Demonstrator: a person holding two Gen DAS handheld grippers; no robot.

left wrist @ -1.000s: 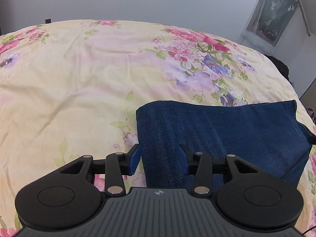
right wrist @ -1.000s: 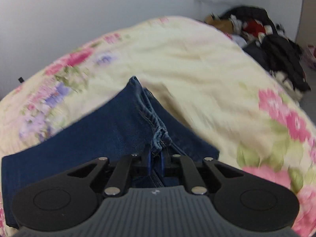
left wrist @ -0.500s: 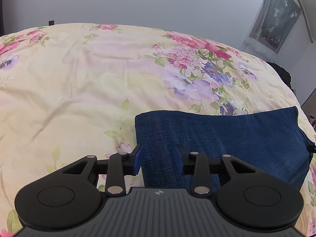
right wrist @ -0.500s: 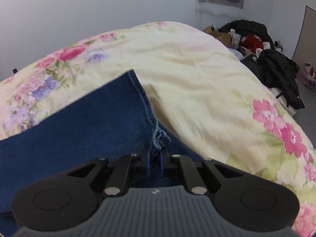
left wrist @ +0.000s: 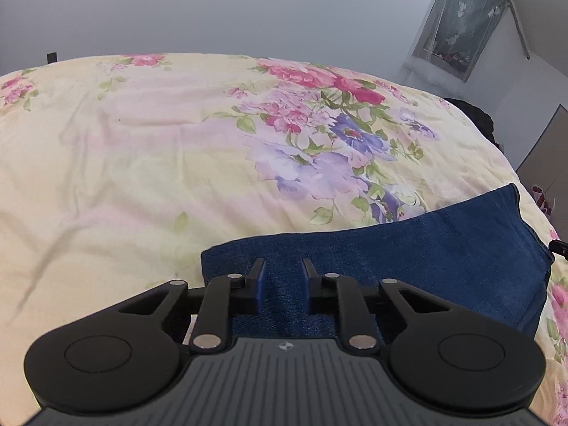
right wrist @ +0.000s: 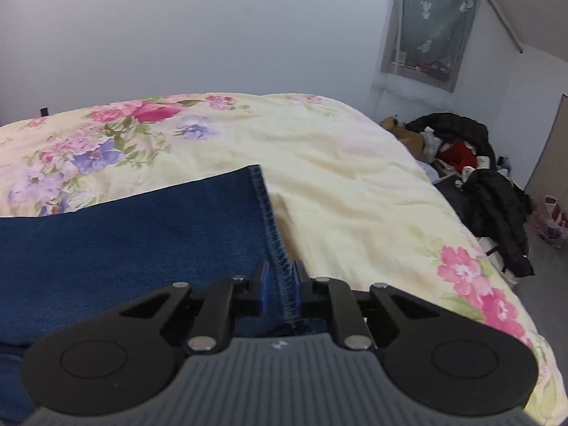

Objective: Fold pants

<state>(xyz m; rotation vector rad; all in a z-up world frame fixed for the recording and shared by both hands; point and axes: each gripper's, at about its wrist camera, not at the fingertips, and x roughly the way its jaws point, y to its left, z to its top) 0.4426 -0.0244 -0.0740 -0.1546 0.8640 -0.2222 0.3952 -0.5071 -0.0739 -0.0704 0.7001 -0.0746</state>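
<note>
blue pants (left wrist: 426, 259) lying flat on bed (left wrist: 124, 163), on floral cover, toward near-right part in left wrist view; same pants (right wrist: 135, 234) filling lower left in right wrist view, stitched hem edge running from far corner down toward cam.

left gripper (left wrist: 283, 277) over near-left corner of pants. fingers (left wrist: 259, 284) just been closing, denim between them, narrow gap left w/ a strip of cloth showing. can't tell if pads press the cloth yet.

right gripper (right wrist: 280, 280) at the stitched hem. fingers (right wrist: 263, 285) clenched on the hem, seam pinched between blue pads, though just opened a touch; cloth bunched right below grip. hem lies straight and flat beyond it.

rest of room: grey wall (right wrist: 177, 35) behind bed, curtain (right wrist: 433, 21) on window at upper right, heap of dark clothes (right wrist: 472, 163) w/ sth red beside bed on right, floor there. curtain (left wrist: 461, 17) also in left wrist view, upper right. tip of right gripper (left wrist: 559, 246) just poking in at far right edge of pants in left wrist view.
</note>
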